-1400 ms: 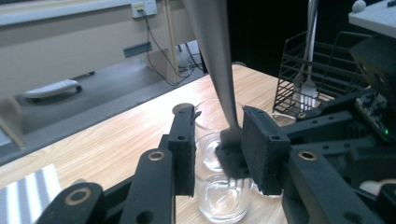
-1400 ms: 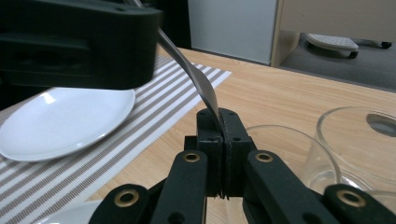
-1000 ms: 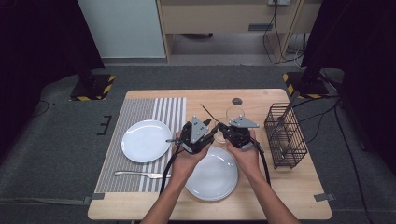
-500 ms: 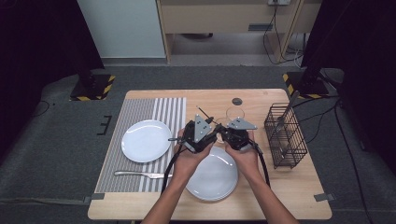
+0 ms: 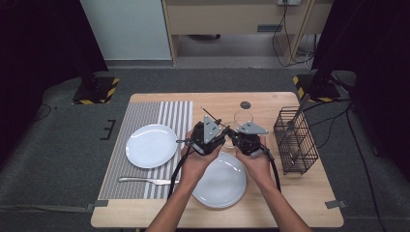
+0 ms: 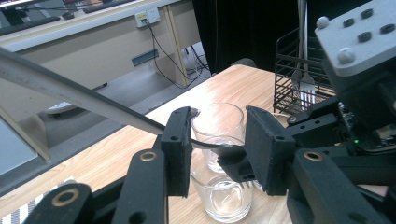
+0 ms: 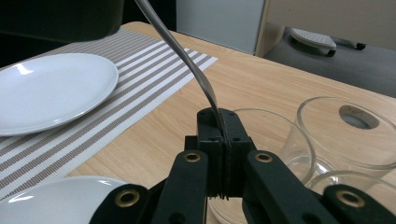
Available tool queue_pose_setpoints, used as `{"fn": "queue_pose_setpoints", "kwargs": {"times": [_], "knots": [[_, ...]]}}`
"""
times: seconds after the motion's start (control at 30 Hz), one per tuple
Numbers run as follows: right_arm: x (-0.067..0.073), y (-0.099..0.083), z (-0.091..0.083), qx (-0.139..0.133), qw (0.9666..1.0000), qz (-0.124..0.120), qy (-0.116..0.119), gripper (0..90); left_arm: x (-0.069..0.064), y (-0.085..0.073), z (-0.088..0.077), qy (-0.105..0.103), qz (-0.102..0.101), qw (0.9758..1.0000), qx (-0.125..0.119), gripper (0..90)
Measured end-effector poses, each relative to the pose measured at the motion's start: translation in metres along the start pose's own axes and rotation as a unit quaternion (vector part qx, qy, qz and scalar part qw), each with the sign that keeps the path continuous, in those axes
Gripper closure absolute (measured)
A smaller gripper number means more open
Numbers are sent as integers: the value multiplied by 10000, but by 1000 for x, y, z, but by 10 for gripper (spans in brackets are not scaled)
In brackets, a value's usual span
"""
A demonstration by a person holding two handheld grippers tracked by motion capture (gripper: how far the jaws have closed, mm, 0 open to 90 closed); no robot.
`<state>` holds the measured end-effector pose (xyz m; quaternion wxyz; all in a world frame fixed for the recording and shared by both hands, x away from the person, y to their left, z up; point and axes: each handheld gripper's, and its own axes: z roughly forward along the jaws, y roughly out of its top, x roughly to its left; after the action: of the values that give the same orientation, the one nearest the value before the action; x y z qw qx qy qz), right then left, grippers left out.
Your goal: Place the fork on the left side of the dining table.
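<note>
Your right gripper (image 7: 219,122) clamps the fork (image 7: 184,56) head. Your left gripper (image 6: 219,144) stands narrowly apart around its neck, over the glasses (image 6: 219,186) mid-table.

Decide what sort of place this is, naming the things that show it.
Probably a lab or studio staged as a dining table: a wooden table set with a striped placemat and plates, ringed by dark curtains and trailing cables.

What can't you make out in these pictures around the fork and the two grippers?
- Fork: its tines sit hidden between the shut jaws of the right gripper in the right gripper view.
- Fork handle end: cut off by the left gripper view's left edge.
- Left gripper: whether its pads touch the fork.
</note>
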<state>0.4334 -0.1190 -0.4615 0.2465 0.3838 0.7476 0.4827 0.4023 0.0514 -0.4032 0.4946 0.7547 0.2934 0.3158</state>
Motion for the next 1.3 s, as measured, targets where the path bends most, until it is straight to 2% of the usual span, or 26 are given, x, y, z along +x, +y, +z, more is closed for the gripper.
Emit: {"fn": "queue_pose_setpoints", "kwargs": {"times": [0.27,0.67,1.0,1.3], "knots": [[-1,1,-5,75,9997,-189,-102,892,4,-3,5,74,-60,9999,135,603],[-4,4,-7,187,9987,-427,-200,890,8,-7,10,73,-127,9996,222,587],[-6,3,-9,286,9977,-557,-273,890,8,-10,12,53,-168,9994,301,578],[-6,4,-11,292,9976,-596,-221,888,11,-12,12,74,-200,9992,350,578]]}}
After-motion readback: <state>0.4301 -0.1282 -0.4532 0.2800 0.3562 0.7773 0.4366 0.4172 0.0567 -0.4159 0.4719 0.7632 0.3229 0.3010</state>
